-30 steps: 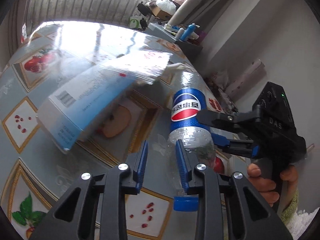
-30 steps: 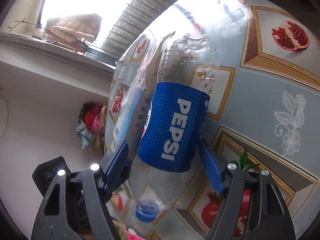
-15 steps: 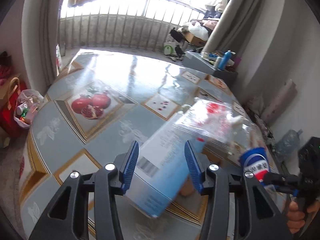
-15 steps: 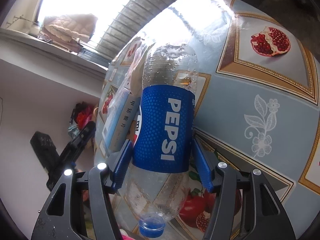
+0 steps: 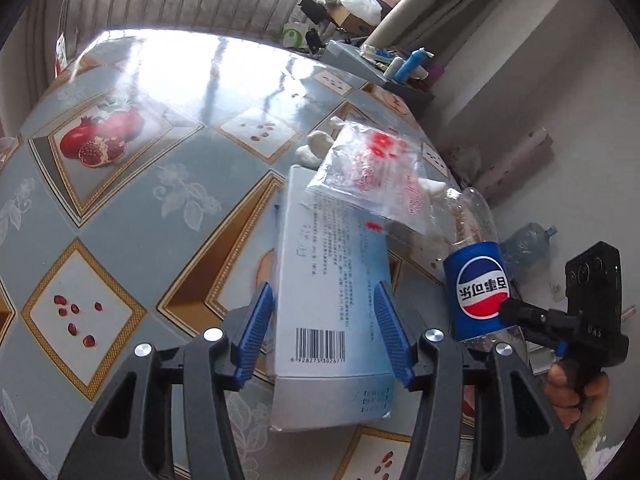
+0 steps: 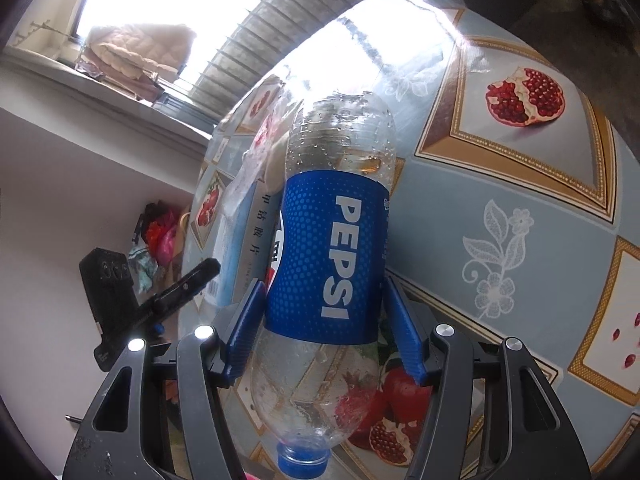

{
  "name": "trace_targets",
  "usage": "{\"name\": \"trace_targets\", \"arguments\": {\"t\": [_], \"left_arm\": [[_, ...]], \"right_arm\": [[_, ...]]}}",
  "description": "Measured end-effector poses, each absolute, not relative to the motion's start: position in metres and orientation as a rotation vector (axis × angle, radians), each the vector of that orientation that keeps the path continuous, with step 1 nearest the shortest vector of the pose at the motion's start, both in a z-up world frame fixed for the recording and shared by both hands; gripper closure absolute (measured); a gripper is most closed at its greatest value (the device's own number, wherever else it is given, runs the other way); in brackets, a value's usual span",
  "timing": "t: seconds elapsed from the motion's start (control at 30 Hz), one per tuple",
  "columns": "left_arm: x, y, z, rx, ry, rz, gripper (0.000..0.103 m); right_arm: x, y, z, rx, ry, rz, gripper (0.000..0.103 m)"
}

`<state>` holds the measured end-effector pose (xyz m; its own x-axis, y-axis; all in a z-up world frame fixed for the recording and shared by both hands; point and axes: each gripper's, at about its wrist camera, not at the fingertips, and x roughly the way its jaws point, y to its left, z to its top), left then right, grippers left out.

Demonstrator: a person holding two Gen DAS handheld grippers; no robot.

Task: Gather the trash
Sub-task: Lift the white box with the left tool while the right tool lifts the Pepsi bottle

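Left wrist view: your left gripper [image 5: 324,326] is opening, its blue pads either side of the white-and-blue box [image 5: 334,300] lying on the fruit-print table [image 5: 120,208]; no firm contact visible. Right wrist view: your right gripper [image 6: 324,326] clamps the Pepsi bottle [image 6: 332,256] at its label, cap toward you.

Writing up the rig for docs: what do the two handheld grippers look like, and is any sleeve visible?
Both the left gripper and right gripper share one build: black angular plastic frames with triangular cutouts, silver round screw heads, ribbed blue finger pads. The right unit's black housing carries white lettering. A yellow-green knitted cuff shows at the right hand. No cables visible.
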<state>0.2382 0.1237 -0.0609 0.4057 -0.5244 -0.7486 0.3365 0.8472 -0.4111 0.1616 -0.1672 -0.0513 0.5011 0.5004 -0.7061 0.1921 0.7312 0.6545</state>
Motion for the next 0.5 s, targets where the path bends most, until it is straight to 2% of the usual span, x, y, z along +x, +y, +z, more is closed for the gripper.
{"name": "trace_targets", "arguments": {"t": [0.07, 0.27, 0.5], "left_arm": [[0.235, 0.123, -0.055, -0.165, 0.976, -0.499, 0.037], [0.236, 0.099, -0.067, -0.048, 1.005, -0.441, 0.027], [0.223, 0.079, -0.071, 0.080, 0.950, -0.349, 0.025]], "right_arm": [[0.161, -0.169, -0.052, 0.757, 1.054, 0.209, 0.046], [0.159, -0.167, -0.052, 0.755, 1.044, 0.192, 0.046], [0.156, -0.168, -0.051, 0.747, 1.035, 0.181, 0.046]]}}
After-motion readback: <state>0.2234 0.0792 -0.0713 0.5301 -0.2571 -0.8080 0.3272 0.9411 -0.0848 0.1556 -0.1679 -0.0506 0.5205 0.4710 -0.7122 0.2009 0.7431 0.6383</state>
